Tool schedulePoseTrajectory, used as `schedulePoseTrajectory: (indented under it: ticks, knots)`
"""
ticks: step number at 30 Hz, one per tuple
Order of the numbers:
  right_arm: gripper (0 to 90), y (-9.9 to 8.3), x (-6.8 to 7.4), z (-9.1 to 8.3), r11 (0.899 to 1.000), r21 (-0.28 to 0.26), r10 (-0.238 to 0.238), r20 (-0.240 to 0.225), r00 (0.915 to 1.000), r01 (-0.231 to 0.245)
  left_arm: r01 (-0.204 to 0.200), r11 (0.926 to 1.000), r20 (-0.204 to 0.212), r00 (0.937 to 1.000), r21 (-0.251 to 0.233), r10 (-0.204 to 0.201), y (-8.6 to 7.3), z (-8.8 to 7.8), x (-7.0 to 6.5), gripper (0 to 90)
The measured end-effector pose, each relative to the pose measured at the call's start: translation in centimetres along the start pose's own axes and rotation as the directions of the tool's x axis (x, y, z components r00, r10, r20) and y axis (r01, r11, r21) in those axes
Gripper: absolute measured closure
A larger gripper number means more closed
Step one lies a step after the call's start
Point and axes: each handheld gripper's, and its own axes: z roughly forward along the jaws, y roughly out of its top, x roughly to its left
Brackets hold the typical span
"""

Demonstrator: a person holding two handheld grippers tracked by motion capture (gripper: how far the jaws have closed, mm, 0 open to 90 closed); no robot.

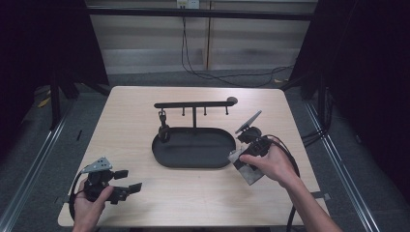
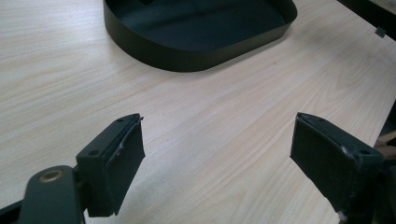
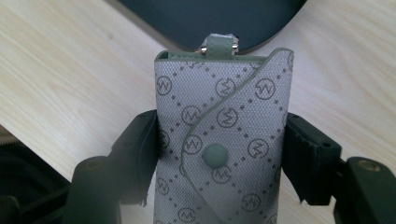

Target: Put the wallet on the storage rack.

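A person's right hand holds the right gripper just off the right end of the black oval tray, its fingers pinching a grey patterned key pouch by its two long sides. The pouch points toward the tray's rim, its flap closed by a green snap and a short green tab with metal fittings poking from its far end. The wrist is bent inward, and the forearm runs back to the near right corner of the desk.

The left hand rests the left gripper on the desk well to the near left of the tray, fingers spread wide with nothing but bare wood grain between them, aimed at the tray's near wall.

The tray sits at the middle of the pale wooden desk. A post rises from its back edge to a black bar with small hooks; a dark item hangs from the leftmost hook down to the tray's left end, too small and dark to identify. Beyond the tray, black cables trail over grey floor before a light panelled wall, and dark curtains close in either side.

The pouch's lower end is cut off in the right gripper view, and from above most of it is hidden by the hand.
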Motion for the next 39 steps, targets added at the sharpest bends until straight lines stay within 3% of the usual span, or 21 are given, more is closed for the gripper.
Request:
schedulePoseTrajectory:
  ticks: [12, 19, 30, 39]
  knots:
    - [34.0, 1.3, -0.9, -0.8, 0.998, -0.041, 0.046, -0.044, 0.998, -0.048, -0.001, 1.0, -0.02, 0.9998, 0.009, 0.002, -0.1, 0.1, -0.1, 19.5]
    - [34.0, 2.1, -1.4, -0.7, 0.994, -0.081, 0.067, -0.093, 0.9935, -0.074, 0.004, 1.0, -0.022, 0.9997, 0.009, -0.003, -0.1, 0.1, -0.1, 19.5]
    - [34.0, 2.9, -2.5, -0.6, 0.979, -0.14, 0.129, -0.148, 0.9806, -0.15, 0.0, 0.9999, -0.032, 0.9995, 0.014, 0.0, -0.1, 0.1, -0.1, 20.9]
    - [34.0, 3.7, -3.2, 0.0, 0.964, -0.158, 0.184, -0.189, 0.9646, -0.215, 0.002, 1.0, -0.025, 0.9997, 0.005, -0.001, -0.1, 0.0, -0.1, 20.8]
